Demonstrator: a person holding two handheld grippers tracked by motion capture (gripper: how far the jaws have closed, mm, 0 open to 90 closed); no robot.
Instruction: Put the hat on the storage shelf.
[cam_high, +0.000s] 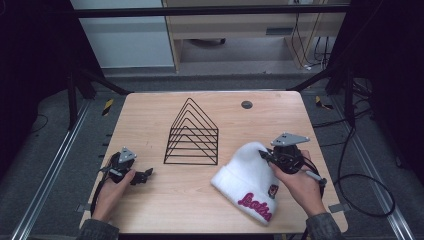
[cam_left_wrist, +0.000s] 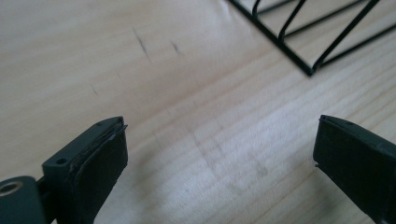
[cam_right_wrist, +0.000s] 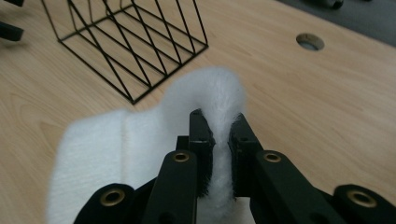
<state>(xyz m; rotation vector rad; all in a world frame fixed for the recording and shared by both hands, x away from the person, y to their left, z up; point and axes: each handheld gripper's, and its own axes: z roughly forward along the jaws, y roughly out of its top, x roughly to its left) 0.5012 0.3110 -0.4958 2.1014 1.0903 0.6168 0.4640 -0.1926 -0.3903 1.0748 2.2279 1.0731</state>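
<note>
A white knit beanie with pink lettering on its cuff lies at the front right of the wooden table. My right gripper is shut on the beanie's crown, and the fuzzy white fabric bulges up from between the two jaws, lifted off the table. My left gripper rests at the front left, held by a hand, open, with bare wood between its fingertips. A black wire rack stands in the middle of the table; its corner lies ahead of the left gripper.
A round grommet hole sits near the table's far right edge. Cables trail off the right side onto the floor. Metal rails run along both sides of the table, and a cabinet stands beyond its far edge.
</note>
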